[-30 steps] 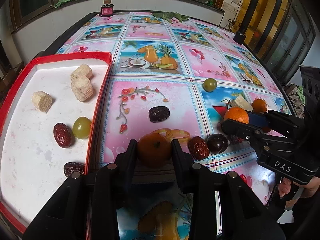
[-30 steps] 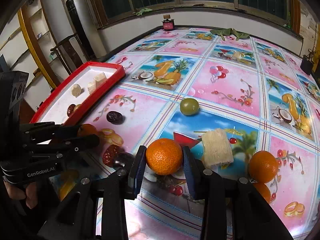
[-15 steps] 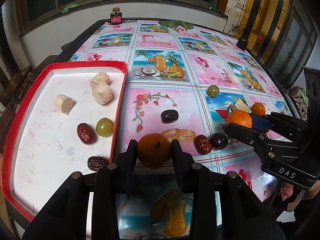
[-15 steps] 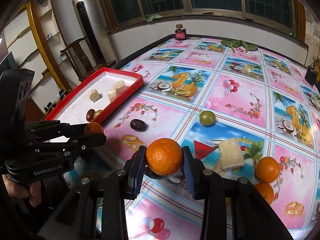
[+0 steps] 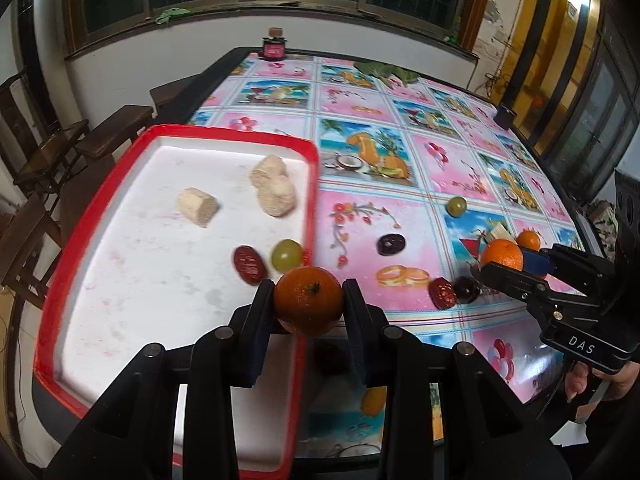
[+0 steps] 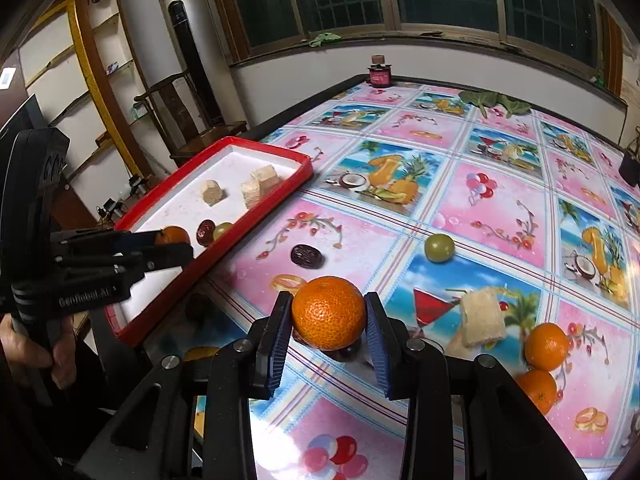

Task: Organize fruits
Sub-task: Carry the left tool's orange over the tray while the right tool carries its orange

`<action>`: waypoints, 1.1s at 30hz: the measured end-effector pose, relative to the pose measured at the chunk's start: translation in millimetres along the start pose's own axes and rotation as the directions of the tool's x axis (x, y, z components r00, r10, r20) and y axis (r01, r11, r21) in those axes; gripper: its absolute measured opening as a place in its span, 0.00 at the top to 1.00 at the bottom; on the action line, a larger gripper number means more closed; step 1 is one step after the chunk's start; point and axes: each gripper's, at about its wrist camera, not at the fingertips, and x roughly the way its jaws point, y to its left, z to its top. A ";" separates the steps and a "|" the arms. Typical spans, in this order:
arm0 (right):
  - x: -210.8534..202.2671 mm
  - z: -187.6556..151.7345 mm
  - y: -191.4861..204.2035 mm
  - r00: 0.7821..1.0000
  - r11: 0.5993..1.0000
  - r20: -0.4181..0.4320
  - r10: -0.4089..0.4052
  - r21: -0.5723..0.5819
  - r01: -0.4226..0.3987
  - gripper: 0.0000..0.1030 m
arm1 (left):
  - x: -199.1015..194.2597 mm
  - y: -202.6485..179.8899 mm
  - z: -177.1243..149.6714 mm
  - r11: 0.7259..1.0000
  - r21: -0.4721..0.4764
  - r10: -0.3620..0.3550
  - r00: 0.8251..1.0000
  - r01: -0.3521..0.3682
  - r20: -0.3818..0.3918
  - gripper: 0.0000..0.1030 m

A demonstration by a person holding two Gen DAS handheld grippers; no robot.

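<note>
I have the red tray [image 5: 60, 264] at the near left corner of the tabletop [image 5: 400, 160]; its right rim runs just beside my left gripper [image 5: 308, 300], and its white floor lies bare toward the near left. Inside it sit three pale cut chunks [image 5: 274, 192] toward the far side, then a red date [image 5: 250, 264] touching a green grape [image 5: 286, 255] close to the right rim.

My left gripper's jaws are clamped on a dark tangerine [image 5: 308, 300], held above the tray's near right rim. My right gripper [image 6: 328, 316] has its jaws closed around a bright tangerine [image 6: 328, 312], lifted over the tabletop to the right of the tray, well apart from it.

Loose on the flowered cloth: a dark date [image 6: 306, 256] not far from the tray's rim, a second grape [image 6: 439, 247] farther right, a pale block [image 6: 480, 316], and two more tangerines [image 6: 546, 347] touching each other at the near right. In the left wrist view another red date [image 5: 442, 292] and a dark round fruit [image 5: 466, 289] lie side by side just in front of the right gripper.

A small pink jar [image 6: 379, 74] stands at the far edge, with green leaves [image 6: 496, 101] to its right. Windows line the far wall, and wooden chairs [image 5: 52, 152] stand to the left of the tabletop.
</note>
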 end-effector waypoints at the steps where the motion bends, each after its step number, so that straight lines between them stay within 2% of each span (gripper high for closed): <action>1: 1.0 1.1 2.2 1.000 1.000 0.000 0.004 -0.003 -0.004 0.65 | -1.6 4.3 0.3 1.000 -0.007 0.005 1.000 -0.005 0.004 0.69; 9: 6.7 9.2 15.9 0.998 0.998 -0.010 0.055 -0.020 -0.055 0.65 | -5.4 29.0 0.4 0.998 -0.036 0.043 0.999 -0.042 0.007 0.69; 20: 23.3 41.2 47.6 0.989 0.985 -0.025 0.146 -0.087 -0.148 0.65 | 1.3 67.9 -0.5 0.990 -0.099 0.098 0.995 -0.098 -0.006 0.69; 28: 52.9 70.5 75.3 0.977 0.970 -0.053 0.208 -0.117 -0.213 0.65 | 11.2 82.2 0.5 0.987 -0.127 0.101 0.995 -0.103 -0.017 0.69; 33: 66.6 77.6 88.8 0.971 0.963 -0.064 0.229 -0.131 -0.236 0.65 | 15.5 84.8 0.7 0.986 -0.131 0.101 0.995 -0.103 -0.024 0.69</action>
